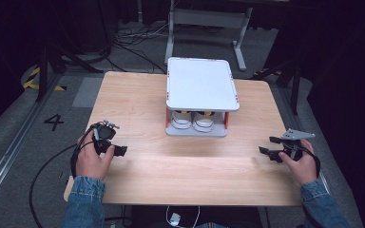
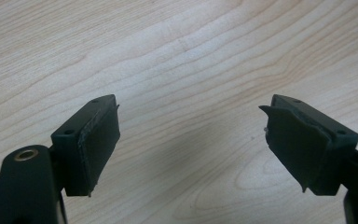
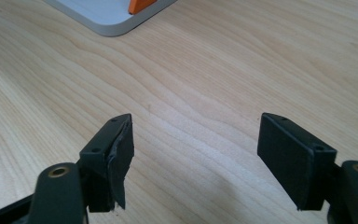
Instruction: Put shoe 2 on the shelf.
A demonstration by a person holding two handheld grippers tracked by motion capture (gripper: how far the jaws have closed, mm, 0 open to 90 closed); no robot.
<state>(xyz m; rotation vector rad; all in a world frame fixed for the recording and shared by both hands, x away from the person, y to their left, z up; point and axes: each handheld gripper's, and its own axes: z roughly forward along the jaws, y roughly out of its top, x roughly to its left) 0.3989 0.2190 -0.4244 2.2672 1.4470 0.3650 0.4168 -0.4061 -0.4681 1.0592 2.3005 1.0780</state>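
A white two-level rack with orange posts stands at the far middle of the wooden table. A pair of white sneakers sits on its lower shelf, under the bare top tray. My left gripper rests at the table's left, open and empty; in the left gripper view its jaws stand wide apart over bare wood. My right gripper lies at the table's right, open and empty too. The right gripper view shows the rack's base corner far ahead.
Cables lie on the grey floor behind the table, next to a metal stand. A floor rail runs along the left. A white item hangs below the table's near edge.
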